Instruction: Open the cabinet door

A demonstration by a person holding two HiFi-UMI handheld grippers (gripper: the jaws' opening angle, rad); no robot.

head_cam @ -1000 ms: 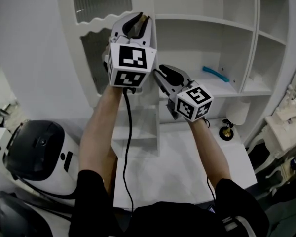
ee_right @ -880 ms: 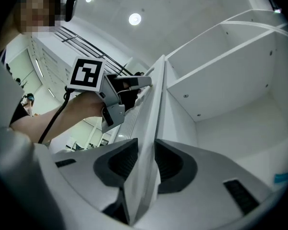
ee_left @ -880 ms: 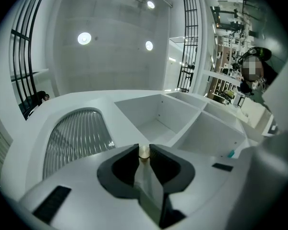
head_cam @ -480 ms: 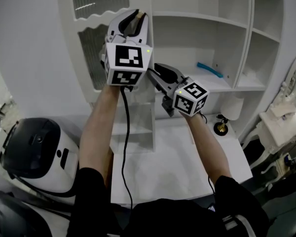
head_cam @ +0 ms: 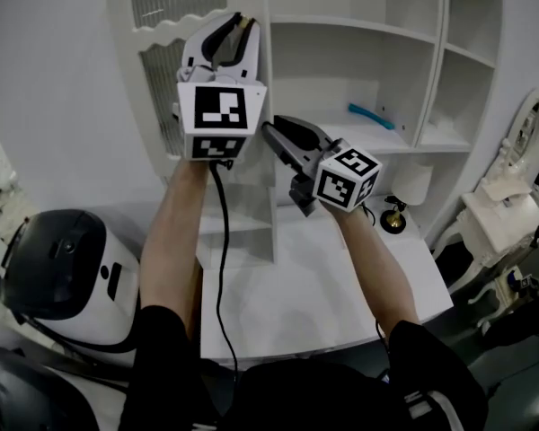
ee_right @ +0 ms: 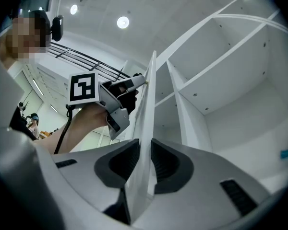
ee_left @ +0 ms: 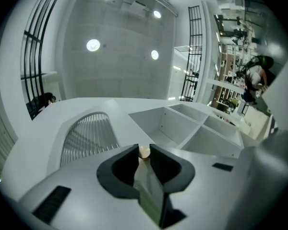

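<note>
The white cabinet door (head_cam: 130, 79) with ribbed glass stands partly open at the shelf unit's left. My left gripper (head_cam: 238, 21) is raised at the door's free edge. In the left gripper view it (ee_left: 144, 149) is shut on the small cream knob (ee_left: 144, 152). Lower and to the right, my right gripper (head_cam: 271, 131) straddles the same edge. In the right gripper view its jaws (ee_right: 145, 145) are closing, and the door's edge (ee_right: 149, 104) fills the gap between the pads. The left gripper (ee_right: 133, 84) shows further up that edge.
Open white shelves (head_cam: 359, 61) lie right of the door, with a blue object (head_cam: 370, 115) on one. A white desk top (head_cam: 323, 285) is below, with a small dark lamp-like object (head_cam: 393, 218). A white machine with a black dome (head_cam: 63, 272) sits at lower left, ornate white furniture (head_cam: 494, 214) at right.
Both grippers have drifted slightly left in the head view, with the door edge still between them. The shelves and the blue object have also slid left in the picture.
</note>
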